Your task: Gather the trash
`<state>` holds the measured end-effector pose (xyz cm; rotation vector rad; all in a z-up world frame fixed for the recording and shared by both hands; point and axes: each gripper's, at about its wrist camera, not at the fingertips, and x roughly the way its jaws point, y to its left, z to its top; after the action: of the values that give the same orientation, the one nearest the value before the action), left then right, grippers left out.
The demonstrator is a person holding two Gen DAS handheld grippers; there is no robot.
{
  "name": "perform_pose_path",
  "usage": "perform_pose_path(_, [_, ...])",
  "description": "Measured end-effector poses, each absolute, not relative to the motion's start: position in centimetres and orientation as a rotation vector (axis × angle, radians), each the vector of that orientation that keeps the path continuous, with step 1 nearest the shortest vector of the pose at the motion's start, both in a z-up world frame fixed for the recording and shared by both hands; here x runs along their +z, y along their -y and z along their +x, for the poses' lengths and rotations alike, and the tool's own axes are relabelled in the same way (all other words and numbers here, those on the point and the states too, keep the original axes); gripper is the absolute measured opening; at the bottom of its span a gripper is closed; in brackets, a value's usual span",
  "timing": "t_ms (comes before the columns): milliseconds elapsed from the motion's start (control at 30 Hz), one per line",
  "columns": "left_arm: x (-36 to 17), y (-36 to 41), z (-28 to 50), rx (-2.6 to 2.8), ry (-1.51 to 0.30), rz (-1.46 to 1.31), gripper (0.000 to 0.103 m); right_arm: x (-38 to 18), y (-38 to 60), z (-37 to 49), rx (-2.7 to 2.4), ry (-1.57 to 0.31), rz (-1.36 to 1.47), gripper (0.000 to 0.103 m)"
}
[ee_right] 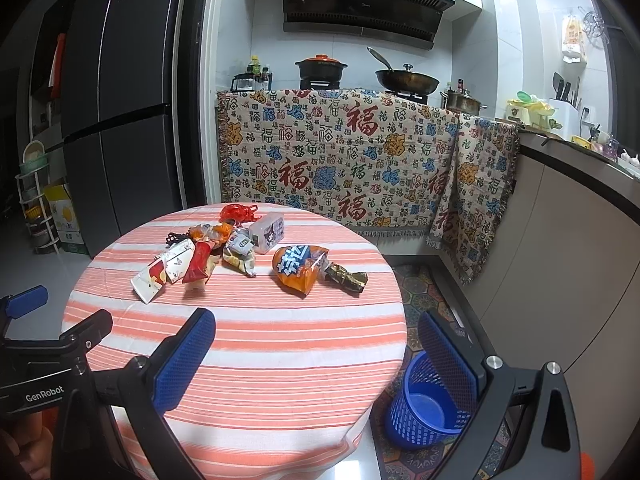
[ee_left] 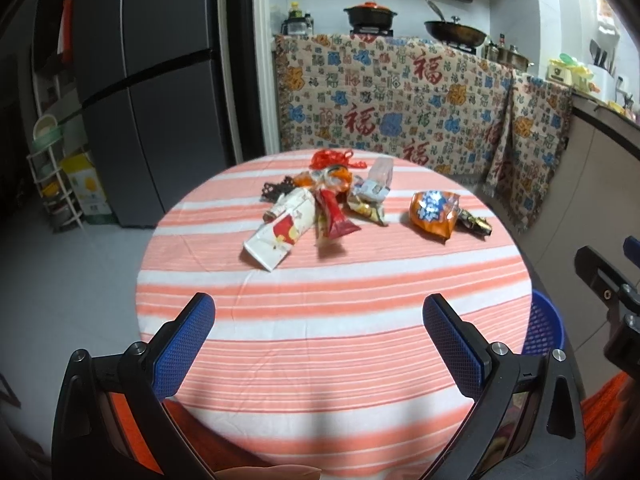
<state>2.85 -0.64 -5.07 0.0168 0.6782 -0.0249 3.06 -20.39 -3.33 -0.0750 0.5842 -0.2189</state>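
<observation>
Trash lies on the far half of a round table with an orange-and-white striped cloth (ee_left: 320, 320) (ee_right: 248, 344). There is a white carton (ee_left: 280, 228) (ee_right: 158, 274), a red wrapper (ee_left: 334, 216) (ee_right: 198, 262), an orange snack bag (ee_left: 434, 212) (ee_right: 300, 268), a dark foil wrapper (ee_left: 476, 222) (ee_right: 346, 276), a small clear box (ee_right: 268, 232) and red netting (ee_left: 332, 158). A blue mesh bin (ee_right: 428, 404) (ee_left: 546, 328) stands on the floor right of the table. My left gripper (ee_left: 319, 340) is open and empty over the near table edge. My right gripper (ee_right: 316, 356) is open and empty, with its right finger above the bin.
A dark fridge (ee_left: 152, 92) stands at the left, with a white rack (ee_left: 52, 184) beside it. A counter draped in patterned cloth (ee_right: 340, 160) with pots runs behind the table. A patterned mat (ee_right: 424, 292) lies under the bin. The left gripper's body shows in the right wrist view (ee_right: 40, 360).
</observation>
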Motion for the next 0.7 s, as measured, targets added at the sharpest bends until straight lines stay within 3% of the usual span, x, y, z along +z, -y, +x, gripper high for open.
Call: perform_pose_path(700, [-16.1,-2.5,11.1,0.03,-1.003,-0.038,0.103,-13.0,24.5,9.1,-0.247,-0.817,-0.039,0.103])
